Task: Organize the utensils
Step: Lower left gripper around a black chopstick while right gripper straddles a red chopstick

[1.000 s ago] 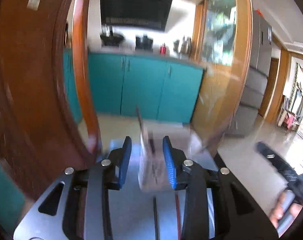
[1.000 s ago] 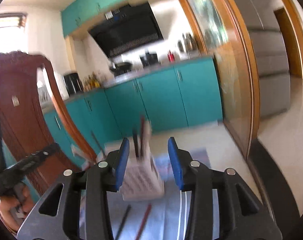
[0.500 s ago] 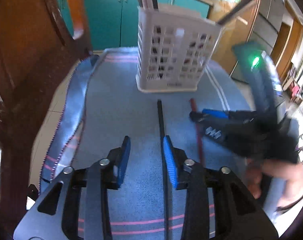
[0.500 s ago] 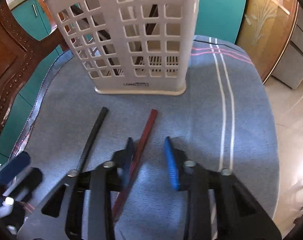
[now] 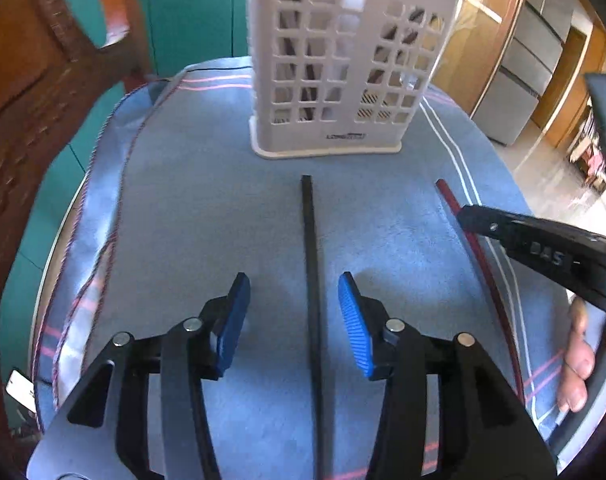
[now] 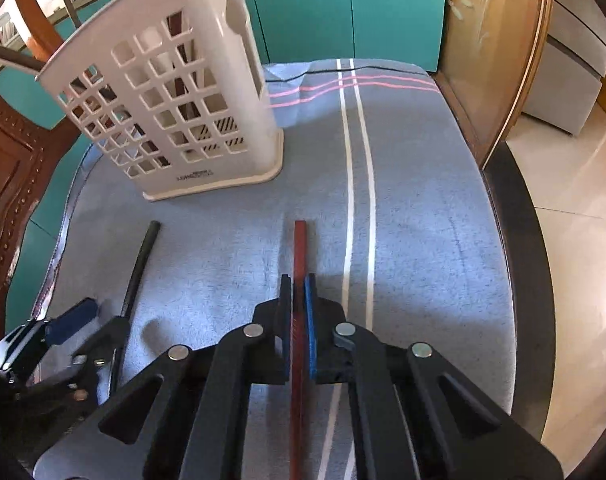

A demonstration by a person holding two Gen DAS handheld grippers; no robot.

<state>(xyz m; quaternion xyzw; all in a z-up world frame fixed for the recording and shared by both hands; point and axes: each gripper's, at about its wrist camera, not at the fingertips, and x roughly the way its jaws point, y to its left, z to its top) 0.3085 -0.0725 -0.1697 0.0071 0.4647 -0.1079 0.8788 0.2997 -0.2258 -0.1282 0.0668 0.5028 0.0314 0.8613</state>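
Observation:
A white slotted utensil holder [image 5: 345,68] stands at the far side of the blue cloth, with several chopsticks inside; it also shows in the right wrist view [image 6: 175,112]. A black chopstick [image 5: 312,280] lies on the cloth between the fingers of my left gripper [image 5: 293,316], which is open around it. It also shows in the right wrist view [image 6: 137,268]. My right gripper [image 6: 298,312] is shut on a red chopstick [image 6: 299,248] that lies on the cloth. In the left wrist view the red chopstick [image 5: 449,200] lies at the right, under the right gripper's body.
A blue cloth [image 6: 423,220] with white and pink stripes covers the round table. A carved wooden chair [image 5: 31,92] stands at the left. Teal cabinets [image 6: 343,4] are behind. The table's dark rim [image 6: 519,260] runs along the right.
The right gripper has shut on the red chopstick. The left gripper has moved forward so that the black chopstick lies between its fingers, which have opened wider.

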